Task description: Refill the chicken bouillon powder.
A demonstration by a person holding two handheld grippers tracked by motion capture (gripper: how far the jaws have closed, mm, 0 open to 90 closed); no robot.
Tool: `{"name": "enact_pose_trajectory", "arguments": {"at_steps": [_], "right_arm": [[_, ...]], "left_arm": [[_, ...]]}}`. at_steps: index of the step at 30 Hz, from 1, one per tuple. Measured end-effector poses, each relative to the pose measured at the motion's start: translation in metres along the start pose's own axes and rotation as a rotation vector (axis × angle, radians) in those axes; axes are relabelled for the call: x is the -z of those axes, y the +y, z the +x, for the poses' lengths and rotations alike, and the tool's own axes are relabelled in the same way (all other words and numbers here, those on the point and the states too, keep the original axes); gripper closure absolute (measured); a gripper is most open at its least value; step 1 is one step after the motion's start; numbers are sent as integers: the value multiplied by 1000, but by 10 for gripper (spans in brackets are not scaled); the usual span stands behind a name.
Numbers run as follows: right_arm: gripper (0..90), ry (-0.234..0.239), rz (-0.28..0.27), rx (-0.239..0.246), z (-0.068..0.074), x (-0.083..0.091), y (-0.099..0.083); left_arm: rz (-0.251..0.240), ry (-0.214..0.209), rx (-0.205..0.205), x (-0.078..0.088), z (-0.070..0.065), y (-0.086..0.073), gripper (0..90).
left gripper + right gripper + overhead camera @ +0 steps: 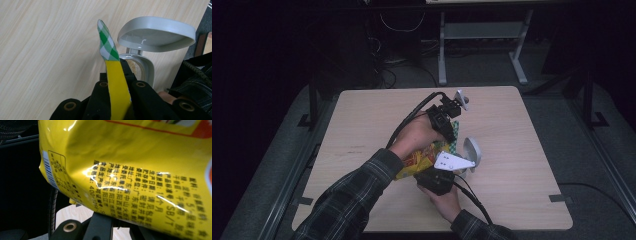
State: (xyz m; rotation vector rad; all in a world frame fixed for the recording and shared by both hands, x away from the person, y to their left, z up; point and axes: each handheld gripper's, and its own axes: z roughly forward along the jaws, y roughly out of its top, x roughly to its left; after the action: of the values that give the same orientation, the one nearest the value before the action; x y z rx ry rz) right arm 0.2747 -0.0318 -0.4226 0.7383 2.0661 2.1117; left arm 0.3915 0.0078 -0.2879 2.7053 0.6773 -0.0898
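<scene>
Hiding: right gripper [439, 176] jaws behind yellow packet [140, 165], centre frame; grip on it unclear.
Left gripper [117, 82]: pinching packet's checked edge.
Container [143, 68]: grey, lid up, centre-right; contents indistinct.

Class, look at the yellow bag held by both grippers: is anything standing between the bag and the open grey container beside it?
Nothing visible does. The left gripper is shut on the yellow bag at its green-checked end, which sits right beside the grey container. The container's lid is flipped up and back, leaving the opening uncovered. The right gripper clamps the bag's other end.
</scene>
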Motion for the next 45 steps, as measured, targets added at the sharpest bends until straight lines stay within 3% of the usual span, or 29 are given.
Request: {"name": "enact_pose_trajectory", "arguments": {"at_steps": [45], "right_arm": [[899,1,-13,-5,-1,1,2]], "left_arm": [[4,7,-7,0,-3,4,899]]}}
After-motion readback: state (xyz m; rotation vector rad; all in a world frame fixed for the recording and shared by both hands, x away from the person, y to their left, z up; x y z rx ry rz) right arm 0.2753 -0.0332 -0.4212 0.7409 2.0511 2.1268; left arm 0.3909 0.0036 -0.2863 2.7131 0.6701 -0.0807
